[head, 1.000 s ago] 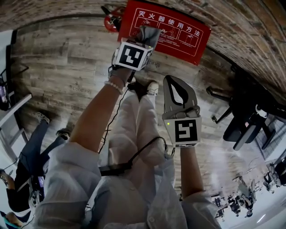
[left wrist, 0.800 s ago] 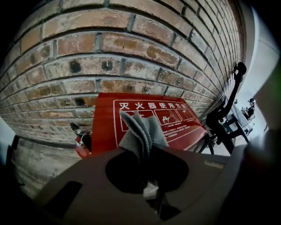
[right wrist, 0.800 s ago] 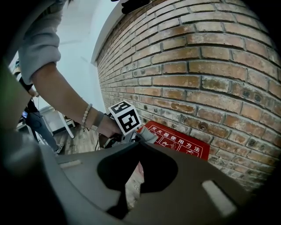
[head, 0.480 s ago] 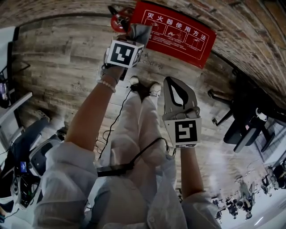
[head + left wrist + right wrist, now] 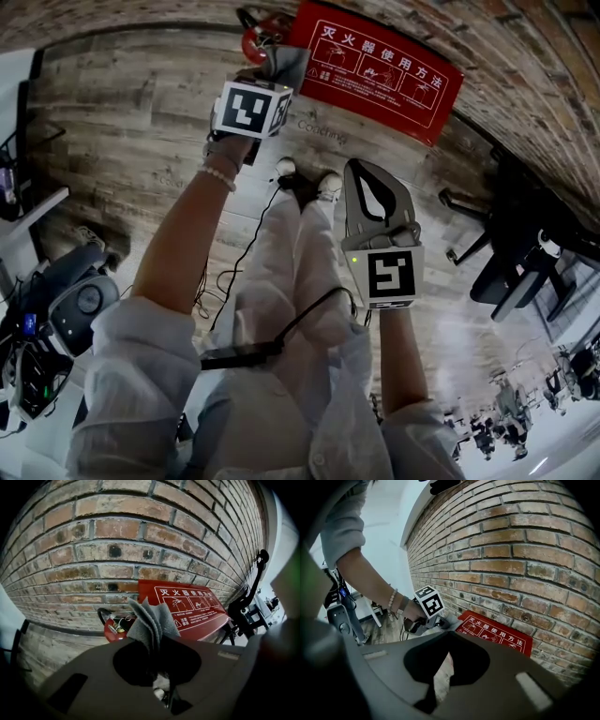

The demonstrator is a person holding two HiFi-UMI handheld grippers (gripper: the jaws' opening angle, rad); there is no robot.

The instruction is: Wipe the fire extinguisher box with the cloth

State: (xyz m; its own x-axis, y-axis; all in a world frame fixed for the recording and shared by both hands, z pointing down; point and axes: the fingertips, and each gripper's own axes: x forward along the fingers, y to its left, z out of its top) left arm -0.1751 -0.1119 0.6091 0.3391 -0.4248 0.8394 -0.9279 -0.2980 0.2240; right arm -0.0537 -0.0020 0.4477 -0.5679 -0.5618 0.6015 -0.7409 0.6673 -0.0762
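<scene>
Fire extinguisher box (image 5: 380, 70), red, lies at the brick wall's (image 5: 140, 536) foot, long side along it, headed 灭火器使用方法; the smaller print is probably too fine to read. Left tongs (image 5: 154, 644) clamp the grey cloth (image 5: 150, 623) near it; right tongs (image 5: 361, 167) are closed and empty.

The fire extinguisher box (image 5: 197, 607) was red with white writing. The cloth (image 5: 148, 621) was grey. The wall (image 5: 117, 531) was red-brown brick. The floor (image 5: 131, 122) had grey-brown wood planks.
</scene>
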